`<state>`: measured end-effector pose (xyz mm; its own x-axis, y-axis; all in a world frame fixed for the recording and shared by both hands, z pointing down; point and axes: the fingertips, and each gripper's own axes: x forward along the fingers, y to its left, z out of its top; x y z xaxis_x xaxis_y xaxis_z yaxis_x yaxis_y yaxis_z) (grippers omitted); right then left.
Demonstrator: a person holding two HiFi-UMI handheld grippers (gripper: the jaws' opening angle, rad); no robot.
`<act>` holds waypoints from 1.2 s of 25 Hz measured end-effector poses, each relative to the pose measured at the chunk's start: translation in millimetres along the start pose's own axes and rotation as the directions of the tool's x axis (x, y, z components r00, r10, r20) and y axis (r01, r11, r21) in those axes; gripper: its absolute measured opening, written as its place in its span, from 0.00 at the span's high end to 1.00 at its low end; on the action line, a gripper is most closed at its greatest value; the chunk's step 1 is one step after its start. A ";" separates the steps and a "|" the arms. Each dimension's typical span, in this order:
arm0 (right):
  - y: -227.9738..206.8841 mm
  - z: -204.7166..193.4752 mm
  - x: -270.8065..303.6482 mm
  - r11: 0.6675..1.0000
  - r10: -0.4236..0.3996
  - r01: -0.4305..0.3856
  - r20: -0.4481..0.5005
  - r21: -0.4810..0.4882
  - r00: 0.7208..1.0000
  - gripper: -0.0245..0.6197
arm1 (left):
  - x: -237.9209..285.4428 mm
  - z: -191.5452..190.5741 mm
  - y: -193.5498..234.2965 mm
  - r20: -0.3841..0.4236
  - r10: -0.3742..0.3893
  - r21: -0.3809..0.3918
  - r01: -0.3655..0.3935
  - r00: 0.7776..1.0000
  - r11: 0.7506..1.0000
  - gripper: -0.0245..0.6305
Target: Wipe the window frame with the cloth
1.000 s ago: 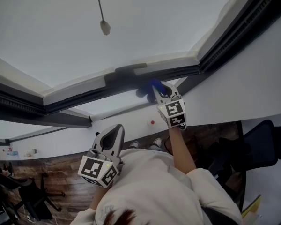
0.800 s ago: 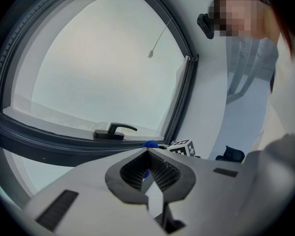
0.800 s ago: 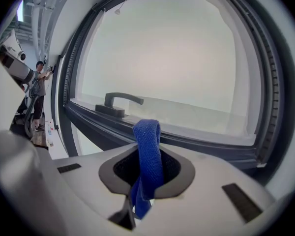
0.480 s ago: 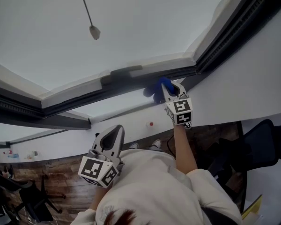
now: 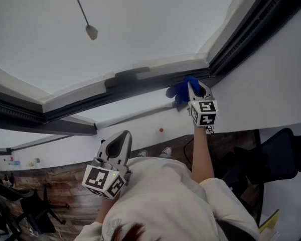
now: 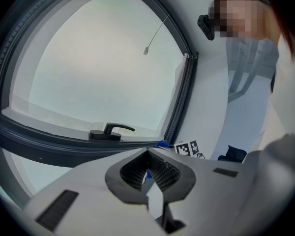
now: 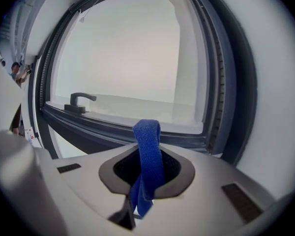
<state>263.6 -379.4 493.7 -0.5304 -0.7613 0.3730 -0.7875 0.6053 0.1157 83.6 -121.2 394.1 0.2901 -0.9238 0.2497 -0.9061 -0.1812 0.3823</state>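
The cloth (image 7: 147, 151) is woven, the window frame (image 7: 226, 82) matt

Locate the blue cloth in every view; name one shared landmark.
Head view: right of centre, blue cloth in the right gripper, at the dark frame's corner.
Left gripper view: small blue speck low centre, on the frame.
Right gripper view: centre, clamped between the jaws.
Landmark: the window handle, left of the cloth in all three.
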 end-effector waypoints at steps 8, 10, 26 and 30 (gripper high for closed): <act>-59.0 -14.7 -3.2 0.994 -0.067 0.069 -0.024 0.081 0.997 0.88 | -5.1 9.4 10.8 0.026 0.080 -0.001 -0.080 0.996 0.997 0.95; -72.0 -13.4 -2.6 0.993 -0.079 0.081 -0.025 0.081 0.997 0.88 | -7.6 15.1 19.9 0.049 0.108 0.003 -0.109 0.993 0.994 0.95; 97.1 -20.1 -119.5 0.885 0.289 -0.310 0.112 0.347 0.951 0.88 | -42.9 26.9 71.3 0.057 0.218 0.019 -0.219 0.974 0.975 0.95; 128.9 -27.1 -136.7 0.880 0.315 -0.325 0.087 0.347 0.945 0.88 | -38.9 25.1 76.3 0.028 0.161 0.025 -0.162 0.987 0.987 0.95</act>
<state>243.1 -191.0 482.7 -0.7765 -0.5491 0.3091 -0.6294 0.6995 -0.3384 -4.5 -107.5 391.2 0.1318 -0.9499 0.2834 -0.9485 -0.0378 0.3146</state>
